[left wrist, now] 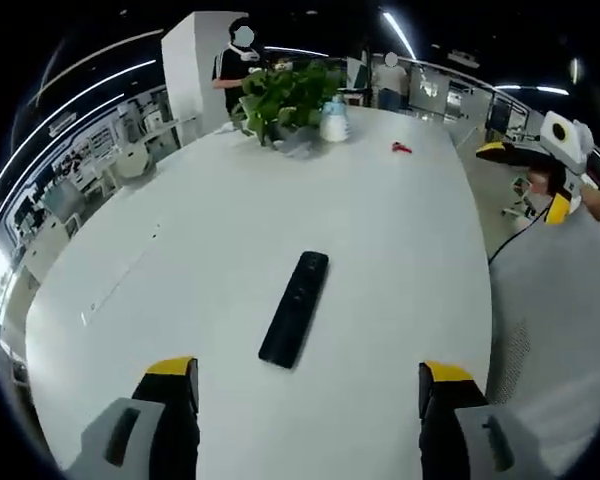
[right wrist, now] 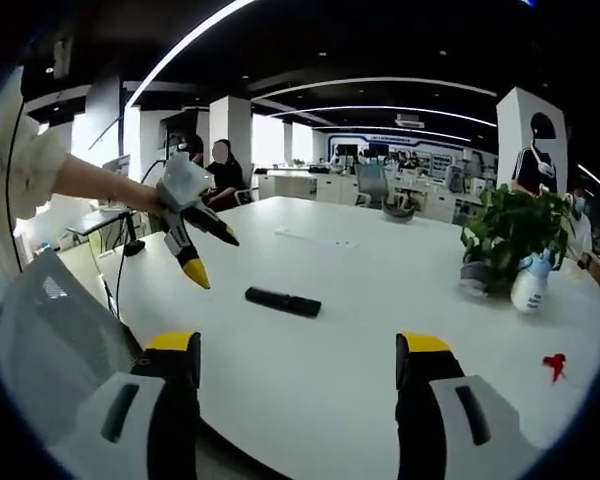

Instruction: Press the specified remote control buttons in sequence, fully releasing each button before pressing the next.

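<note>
A black remote control (left wrist: 294,308) lies flat on the white table (left wrist: 400,230), buttons up, a short way beyond my left gripper (left wrist: 308,388). That gripper's jaws are spread wide with nothing between them. My right gripper (left wrist: 528,182) hangs open in the air past the table's right edge. In the right gripper view the remote (right wrist: 283,301) lies crosswise on the table (right wrist: 380,290), ahead of the open right gripper (right wrist: 297,365). The left gripper (right wrist: 212,255), held by a hand, hovers open above and left of the remote, touching nothing.
A potted plant (left wrist: 285,100) and a white spray bottle (left wrist: 334,120) stand at the table's far end, with a small red object (left wrist: 401,148) nearby. A grey mesh chair back (left wrist: 555,320) is beside the table. People stand and sit in the background.
</note>
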The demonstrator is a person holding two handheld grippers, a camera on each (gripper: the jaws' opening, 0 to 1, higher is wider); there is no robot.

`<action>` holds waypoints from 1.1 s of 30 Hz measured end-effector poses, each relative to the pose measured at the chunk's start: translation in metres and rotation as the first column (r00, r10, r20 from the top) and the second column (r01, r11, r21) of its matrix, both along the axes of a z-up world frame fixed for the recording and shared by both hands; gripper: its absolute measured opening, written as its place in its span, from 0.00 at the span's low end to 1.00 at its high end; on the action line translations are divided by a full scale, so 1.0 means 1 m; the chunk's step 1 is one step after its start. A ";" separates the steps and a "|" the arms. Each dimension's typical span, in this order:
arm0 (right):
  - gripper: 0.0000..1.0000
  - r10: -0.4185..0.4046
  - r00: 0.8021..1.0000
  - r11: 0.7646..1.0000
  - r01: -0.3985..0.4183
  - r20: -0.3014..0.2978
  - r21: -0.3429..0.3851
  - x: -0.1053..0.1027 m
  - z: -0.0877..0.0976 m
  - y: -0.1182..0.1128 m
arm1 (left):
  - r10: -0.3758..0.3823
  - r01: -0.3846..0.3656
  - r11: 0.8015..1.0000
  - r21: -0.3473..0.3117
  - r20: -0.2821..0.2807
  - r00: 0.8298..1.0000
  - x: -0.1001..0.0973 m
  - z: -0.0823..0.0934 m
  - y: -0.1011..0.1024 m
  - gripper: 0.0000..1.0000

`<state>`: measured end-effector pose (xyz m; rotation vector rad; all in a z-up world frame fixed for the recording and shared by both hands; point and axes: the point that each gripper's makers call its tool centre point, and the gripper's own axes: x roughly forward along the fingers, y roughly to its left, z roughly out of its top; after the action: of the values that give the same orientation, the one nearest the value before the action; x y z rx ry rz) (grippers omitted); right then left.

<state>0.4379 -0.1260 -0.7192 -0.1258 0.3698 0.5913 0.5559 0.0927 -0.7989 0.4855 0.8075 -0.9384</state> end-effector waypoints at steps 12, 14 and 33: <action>0.81 -0.025 1.000 1.000 0.025 -0.002 -0.015 0.002 -0.002 -0.006 | -0.053 0.055 0.997 0.048 -0.044 0.998 0.021 -0.022 -0.018 0.94; 0.81 -0.029 1.000 0.999 0.029 -0.005 -0.020 0.002 -0.003 -0.007 | -0.061 0.064 0.996 0.054 -0.052 0.997 0.024 -0.025 -0.021 0.94; 0.79 -0.076 0.997 0.996 0.074 -0.032 -0.044 0.005 -0.010 -0.017 | -0.145 0.155 0.983 0.096 -0.102 0.984 0.048 -0.048 -0.036 0.92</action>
<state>0.4428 -0.1433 -0.7297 -0.1423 0.4185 0.5119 0.6037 0.0564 -0.8472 0.6017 0.9186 -1.0691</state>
